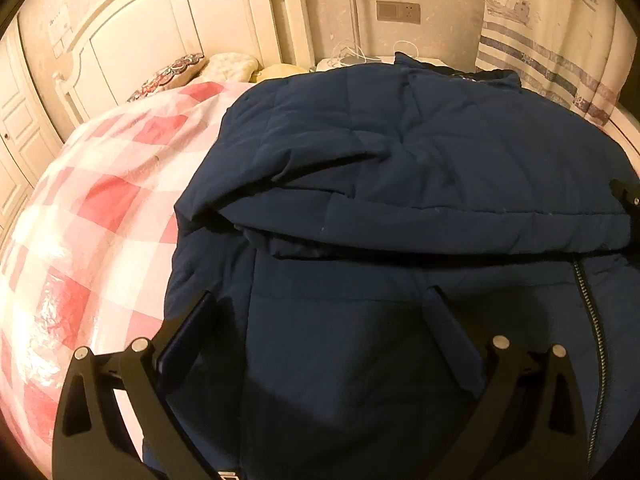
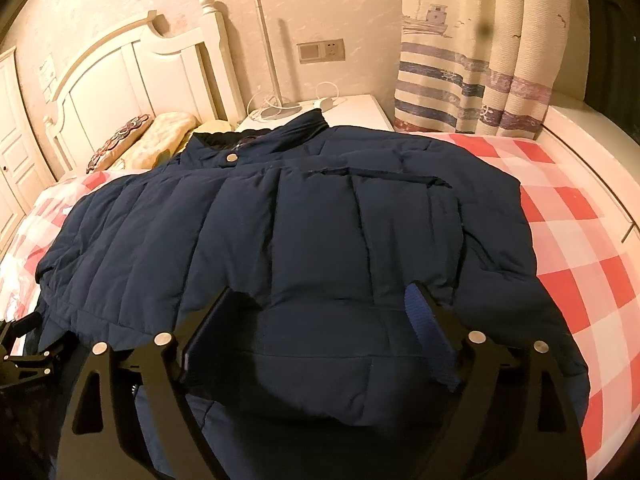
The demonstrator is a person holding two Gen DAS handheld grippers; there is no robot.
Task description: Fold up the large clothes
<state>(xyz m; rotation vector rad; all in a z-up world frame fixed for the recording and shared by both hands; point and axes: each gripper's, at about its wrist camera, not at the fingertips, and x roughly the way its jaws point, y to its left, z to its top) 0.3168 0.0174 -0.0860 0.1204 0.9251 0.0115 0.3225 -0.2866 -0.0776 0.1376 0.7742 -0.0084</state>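
jacket (image 2: 304,240): navy, flat on bed (image 2: 580,280), collar at 12 o'clock
left tongs (image 1: 320,308): apart, over jacket, nothing held
right tongs (image 2: 324,300): apart, sleeve fold between, unclamped
tip: I'd grab hem evenly, fold toward collar

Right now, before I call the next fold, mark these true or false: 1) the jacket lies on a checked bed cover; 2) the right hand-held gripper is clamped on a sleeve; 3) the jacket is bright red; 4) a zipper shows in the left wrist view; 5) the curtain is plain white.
1) True: the navy jacket lies on the red-and-white checked cover.
2) False: the right hand-held gripper has its jaws open, pads clear of the fabric.
3) False: it is dark navy.
4) True: the zipper runs down the jacket's right part.
5) False: the curtain has blue stripes and a boat print.
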